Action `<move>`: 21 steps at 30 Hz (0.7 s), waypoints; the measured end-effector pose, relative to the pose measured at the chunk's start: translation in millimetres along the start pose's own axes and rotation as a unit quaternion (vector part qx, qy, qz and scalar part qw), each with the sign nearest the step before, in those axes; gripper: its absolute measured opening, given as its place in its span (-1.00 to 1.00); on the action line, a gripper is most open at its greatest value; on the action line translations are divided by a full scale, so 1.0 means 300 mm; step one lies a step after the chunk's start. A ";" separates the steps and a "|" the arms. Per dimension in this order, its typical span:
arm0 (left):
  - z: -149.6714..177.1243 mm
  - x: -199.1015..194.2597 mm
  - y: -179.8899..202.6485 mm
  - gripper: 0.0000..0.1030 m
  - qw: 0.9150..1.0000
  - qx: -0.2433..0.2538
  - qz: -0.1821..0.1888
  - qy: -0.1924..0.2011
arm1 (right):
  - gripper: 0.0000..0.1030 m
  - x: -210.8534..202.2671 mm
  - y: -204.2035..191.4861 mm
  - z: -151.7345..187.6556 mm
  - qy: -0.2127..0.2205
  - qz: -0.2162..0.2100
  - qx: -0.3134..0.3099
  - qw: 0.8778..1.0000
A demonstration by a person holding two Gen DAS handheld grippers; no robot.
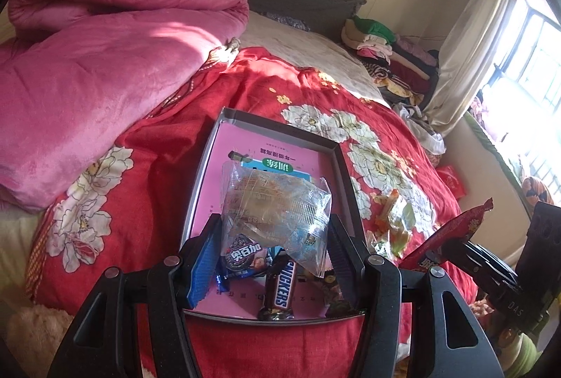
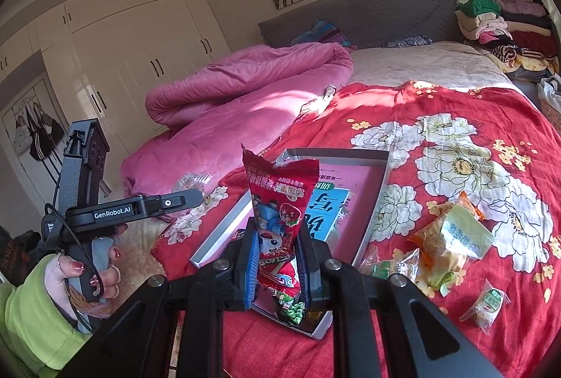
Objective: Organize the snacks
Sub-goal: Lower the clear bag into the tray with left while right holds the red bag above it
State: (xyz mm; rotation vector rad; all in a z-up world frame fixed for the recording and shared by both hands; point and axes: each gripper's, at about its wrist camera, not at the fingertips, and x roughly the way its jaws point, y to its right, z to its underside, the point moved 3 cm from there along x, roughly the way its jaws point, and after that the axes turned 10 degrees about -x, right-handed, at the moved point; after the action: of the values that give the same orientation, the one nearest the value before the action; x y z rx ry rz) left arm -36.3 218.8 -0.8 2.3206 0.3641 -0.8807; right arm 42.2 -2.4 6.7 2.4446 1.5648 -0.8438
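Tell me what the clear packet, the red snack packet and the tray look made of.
Clear packet: thin transparent plastic film, glossy; contents show through and it crinkles.
Red snack packet: printed plastic film, probably foil-lined; shiny, with a jagged crimped end.
Tray: likely cardboard, a box lid perhaps; thin grey matte walls, sharp folded corners.

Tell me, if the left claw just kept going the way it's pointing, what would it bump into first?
Probably the shallow box on the bed. The left claw holds a clear snack bag above the box, so the bag would likely reach the pink book inside first; depth is hard to judge.
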 end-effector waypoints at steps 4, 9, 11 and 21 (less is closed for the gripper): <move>-0.003 -0.006 -0.040 0.16 1.000 -0.006 -0.006 -0.001 | -0.62 0.031 -0.024 0.000 -0.007 -0.006 -0.005 1.000; -0.006 -0.006 -0.082 0.16 1.000 -0.019 -0.018 -0.004 | -0.62 0.068 -0.048 -0.004 -0.014 -0.011 -0.009 1.000; -0.006 -0.003 -0.094 0.16 1.000 -0.021 -0.021 -0.006 | -0.62 0.080 -0.057 -0.005 -0.016 -0.012 -0.011 1.000; 0.015 0.042 -0.137 0.16 0.998 -0.025 -0.056 -0.029 | -0.62 0.151 -0.095 -0.002 -0.034 -0.020 -0.016 0.999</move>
State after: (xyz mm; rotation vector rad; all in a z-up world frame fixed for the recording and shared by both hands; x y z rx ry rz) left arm -47.8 247.9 -30.6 2.2402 0.4898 -0.9804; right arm 31.8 47.3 -10.5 2.3450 1.5956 -0.8906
